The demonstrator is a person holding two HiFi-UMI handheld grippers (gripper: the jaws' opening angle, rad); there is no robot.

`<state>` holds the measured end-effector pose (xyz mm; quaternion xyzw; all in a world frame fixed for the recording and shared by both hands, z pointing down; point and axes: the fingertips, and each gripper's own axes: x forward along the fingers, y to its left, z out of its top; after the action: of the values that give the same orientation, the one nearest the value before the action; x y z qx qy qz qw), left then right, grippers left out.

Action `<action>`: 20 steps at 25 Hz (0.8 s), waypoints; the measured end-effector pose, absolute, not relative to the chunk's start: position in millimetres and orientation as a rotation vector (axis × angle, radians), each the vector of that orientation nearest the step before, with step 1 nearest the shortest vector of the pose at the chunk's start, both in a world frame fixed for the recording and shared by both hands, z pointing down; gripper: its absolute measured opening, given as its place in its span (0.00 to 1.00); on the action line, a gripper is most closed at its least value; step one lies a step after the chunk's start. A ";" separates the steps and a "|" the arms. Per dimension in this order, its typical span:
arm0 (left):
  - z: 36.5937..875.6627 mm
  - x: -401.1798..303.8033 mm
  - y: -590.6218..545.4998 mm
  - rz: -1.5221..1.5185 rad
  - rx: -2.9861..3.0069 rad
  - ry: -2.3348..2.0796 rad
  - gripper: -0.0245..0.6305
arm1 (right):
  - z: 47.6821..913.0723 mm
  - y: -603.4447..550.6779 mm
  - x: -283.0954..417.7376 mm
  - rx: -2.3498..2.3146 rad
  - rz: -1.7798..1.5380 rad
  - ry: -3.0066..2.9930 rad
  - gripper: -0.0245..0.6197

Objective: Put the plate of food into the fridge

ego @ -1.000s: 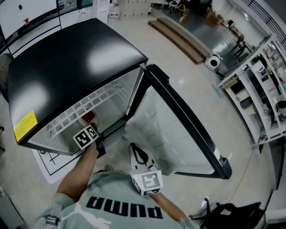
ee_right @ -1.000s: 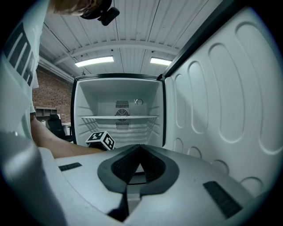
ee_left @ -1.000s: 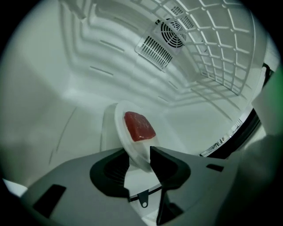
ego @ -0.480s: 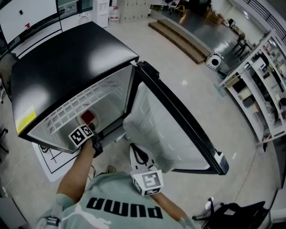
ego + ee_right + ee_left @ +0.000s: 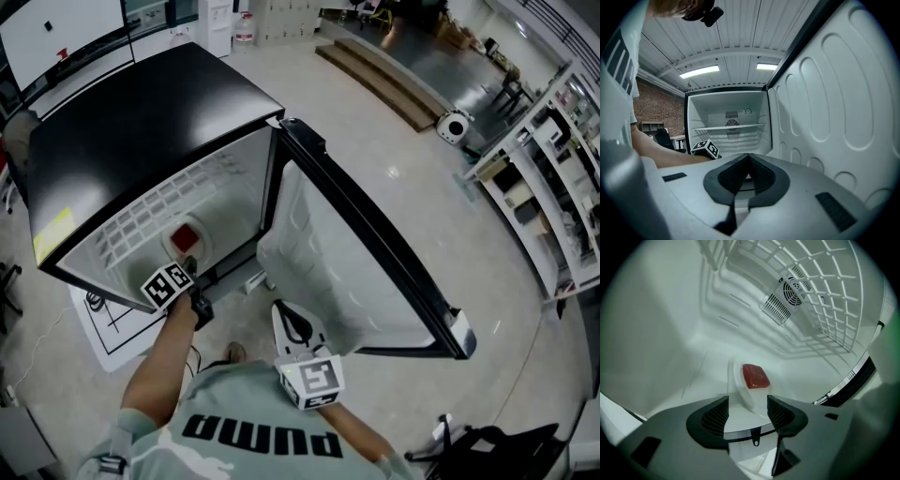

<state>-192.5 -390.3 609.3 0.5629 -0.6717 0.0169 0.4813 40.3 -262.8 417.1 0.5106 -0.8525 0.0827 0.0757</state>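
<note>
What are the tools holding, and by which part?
Nothing is held. On the left tool the jaws are opening, the near rim of the plate loose between them. The right tool is shut and empty.

The head view looks steeply down from above onto the open fridge (image 5: 141, 122) and its door (image 5: 366, 244). The left gripper view sits inside, low, facing the rear fan grille (image 5: 793, 287). The right gripper view looks in from outside, sharing that grille.

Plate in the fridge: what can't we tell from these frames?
- Plate: head view, near edge covered by the left claw, which is opening with the plate between its pads.
- Food: head view, too small to identify.
- Right gripper view: arm blocks the plate.
</note>
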 end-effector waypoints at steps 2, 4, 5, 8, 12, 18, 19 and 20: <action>607.0 -188.6 -382.7 0.035 1.399 -1.634 0.41 | 418.9 -259.8 39.8 1.519 0.255 -2.565 0.05; 601.9 -184.3 -373.7 0.015 1.442 -1.629 0.41 | 420.0 -256.0 39.7 1.505 0.254 -2.575 0.05; 597.0 -180.8 -369.6 -0.005 1.479 -1.620 0.41 | 420.4 -253.6 39.8 1.498 0.253 -2.579 0.05; 576.6 -166.6 -358.1 -0.069 1.613 -1.578 0.41 | 422.0 -246.4 40.8 1.478 0.254 -2.589 0.05; 554.7 -157.2 -341.2 -0.070 1.734 -1.602 0.21 | 422.9 -236.5 42.5 1.459 0.261 -2.609 0.05; 522.6 -135.8 -319.3 -0.075 1.899 -1.603 0.04 | 423.0 -220.8 53.8 1.450 0.269 -2.627 0.05; 515.4 -130.2 -314.5 -0.073 1.930 -1.603 0.04 | 422.7 -218.0 56.3 1.449 0.270 -2.631 0.05; 508.2 -124.6 -309.0 -0.071 1.959 -1.602 0.04 | 422.4 -215.2 58.6 1.448 0.272 -2.635 0.05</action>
<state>-124.6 -309.0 508.2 0.7380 -0.6037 -0.0269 0.3003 58.6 -215.2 422.4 0.4787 -0.8712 0.0898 0.0611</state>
